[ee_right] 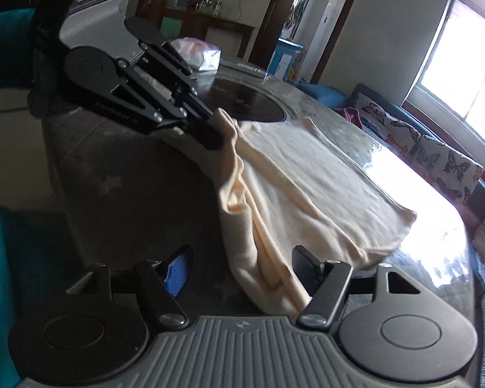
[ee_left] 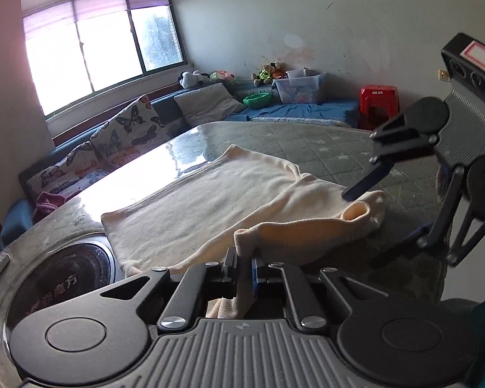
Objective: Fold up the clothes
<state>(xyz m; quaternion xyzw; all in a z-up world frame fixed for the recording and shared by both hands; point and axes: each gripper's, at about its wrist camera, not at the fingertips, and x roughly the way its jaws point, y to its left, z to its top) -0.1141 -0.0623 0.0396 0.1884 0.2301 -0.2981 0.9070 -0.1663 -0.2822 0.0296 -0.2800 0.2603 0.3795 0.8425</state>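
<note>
A cream long-sleeved top [ee_left: 210, 194] lies spread on the table [ee_left: 339, 142], its body flat and one sleeve drawn along the near edge. My left gripper [ee_left: 244, 260] is shut on a bunched fold of that sleeve and holds it slightly off the table; in the right wrist view the left gripper [ee_right: 218, 127] pinches the raised cloth. The sleeve's open cuff [ee_left: 359, 213] rests beside my right gripper [ee_left: 368, 226]. Seen from its own camera, the right gripper [ee_right: 241, 268] is open, its fingers either side of the cream top [ee_right: 307, 187] where the sleeve end hangs.
A round black cooktop [ee_left: 61, 278] is set into the table left of the garment. A sofa with butterfly cushions [ee_left: 126, 129] runs behind the table under the window. A red stool [ee_left: 378, 103] stands at the back right. A plastic bag [ee_right: 197, 53] sits beyond the cooktop.
</note>
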